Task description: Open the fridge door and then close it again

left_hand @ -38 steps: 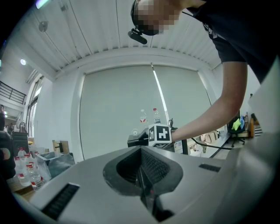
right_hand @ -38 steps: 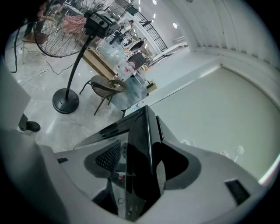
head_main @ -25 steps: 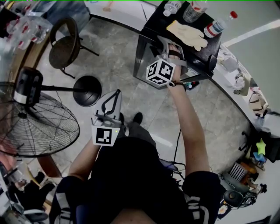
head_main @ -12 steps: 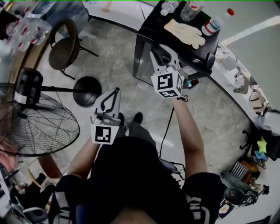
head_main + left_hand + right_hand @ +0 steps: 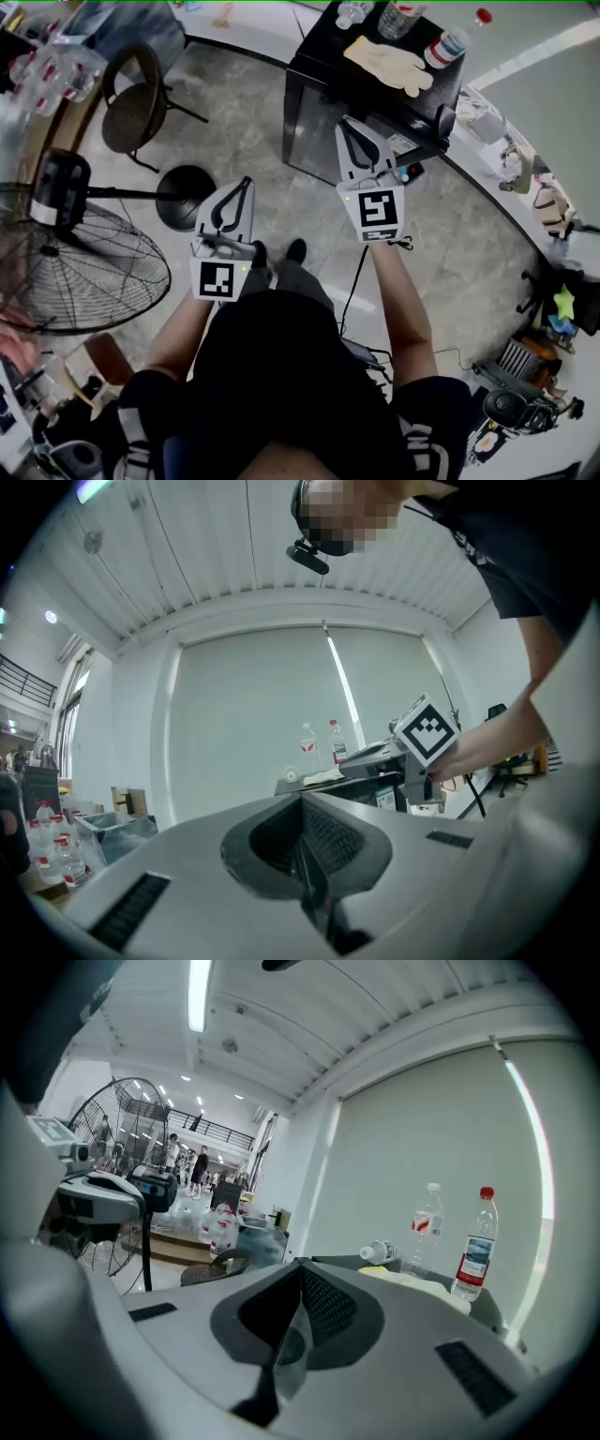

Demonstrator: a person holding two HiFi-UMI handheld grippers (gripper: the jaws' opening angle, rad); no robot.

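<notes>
Our left gripper (image 5: 247, 184) is closed and empty; our right gripper (image 5: 350, 122), near the fridge (image 5: 306, 127), has just closed on nothing.

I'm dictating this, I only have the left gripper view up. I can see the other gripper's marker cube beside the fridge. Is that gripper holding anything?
Observer: No. The right gripper has just been closing its jaws. In its own view they meet with nothing between them.
Operator: Is it touching the fridge?
Observer: It doesn't appear to be. In the head view it hangs just short of the small black fridge, pointing at it.
Operator: And is the door shut?
Observer: The glossy door looks shut, flush with the cabinet.
</notes>
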